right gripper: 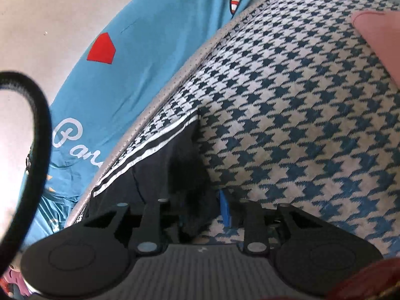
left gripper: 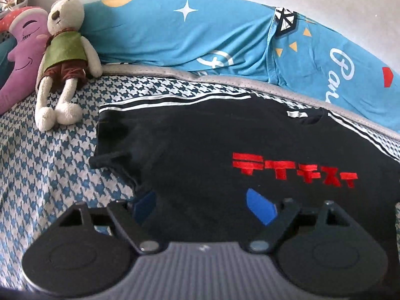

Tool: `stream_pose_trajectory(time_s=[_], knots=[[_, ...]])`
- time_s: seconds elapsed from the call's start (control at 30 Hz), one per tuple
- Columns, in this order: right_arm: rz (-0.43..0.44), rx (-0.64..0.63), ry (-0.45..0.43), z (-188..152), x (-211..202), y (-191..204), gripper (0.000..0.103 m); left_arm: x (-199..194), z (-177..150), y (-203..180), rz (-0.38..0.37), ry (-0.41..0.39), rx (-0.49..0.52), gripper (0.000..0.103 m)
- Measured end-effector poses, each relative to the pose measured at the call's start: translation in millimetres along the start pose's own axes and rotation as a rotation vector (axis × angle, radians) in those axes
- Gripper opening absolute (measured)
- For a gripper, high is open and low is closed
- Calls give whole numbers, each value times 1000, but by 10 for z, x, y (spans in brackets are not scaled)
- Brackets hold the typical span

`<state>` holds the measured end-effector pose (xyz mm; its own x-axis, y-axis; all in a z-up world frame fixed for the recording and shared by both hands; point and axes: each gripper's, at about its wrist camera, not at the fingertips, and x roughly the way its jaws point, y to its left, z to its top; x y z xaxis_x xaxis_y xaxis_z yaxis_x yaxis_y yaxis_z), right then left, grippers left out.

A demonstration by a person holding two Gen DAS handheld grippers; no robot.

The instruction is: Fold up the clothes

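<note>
Your left gripper (left gripper: 202,205) hangs over the black T-shirt (left gripper: 225,155) with its 2 blue pads (left gripper: 261,206) spread wide and nothing between them. The shirt lies face up on the houndstooth bedspread (left gripper: 50,165), red lettering (left gripper: 292,168) showing, its striped shoulder edge running along the grey piping (left gripper: 175,71) at the far side of the bed, with 1 sleeve (left gripper: 112,160) bunched at its left side.

Your right gripper (right gripper: 202,207) sits low at the shirt's striped corner (right gripper: 150,147). Its jaws are only narrowly parted, and dark cloth rises between them; only 1 blue pad (right gripper: 225,210) shows, so I cannot tell whether it presses on the fabric.

Risks from here:
- If you lift the right side on so loose a hold, the corner will probably slip out and the fold will collapse.
- If you close the left pads where they hover, you are likely to pinch only the top layer mid-chest and drag a ridge into the shirt.
- The bunched sleeve may get folded in crooked unless you flatten it.
- The dangling black cable (right gripper: 37,130) could snag the right hand.
- A wide sweep left may knock the plush rabbit (left gripper: 65,57).
</note>
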<state>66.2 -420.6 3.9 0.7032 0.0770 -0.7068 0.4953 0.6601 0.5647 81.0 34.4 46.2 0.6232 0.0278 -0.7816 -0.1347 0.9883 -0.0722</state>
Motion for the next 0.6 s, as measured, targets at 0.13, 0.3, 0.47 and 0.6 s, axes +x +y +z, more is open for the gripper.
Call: stream_pose_trajectory(time_s=[0.13, 0.3, 0.47, 0.6], knots=[[-28, -34, -24, -29, 23, 76, 7, 45, 15, 31, 3, 17, -12, 83], [-120, -57, -57, -51, -176, 116, 4, 40, 22, 57, 4, 19, -14, 83], [-139, -22, -66, -19, -198, 12, 5, 44, 17, 66, 11, 17, -11, 83], [-55, 50, -123, 71, -284, -109, 18, 44, 8, 92, 19, 17, -11, 83]])
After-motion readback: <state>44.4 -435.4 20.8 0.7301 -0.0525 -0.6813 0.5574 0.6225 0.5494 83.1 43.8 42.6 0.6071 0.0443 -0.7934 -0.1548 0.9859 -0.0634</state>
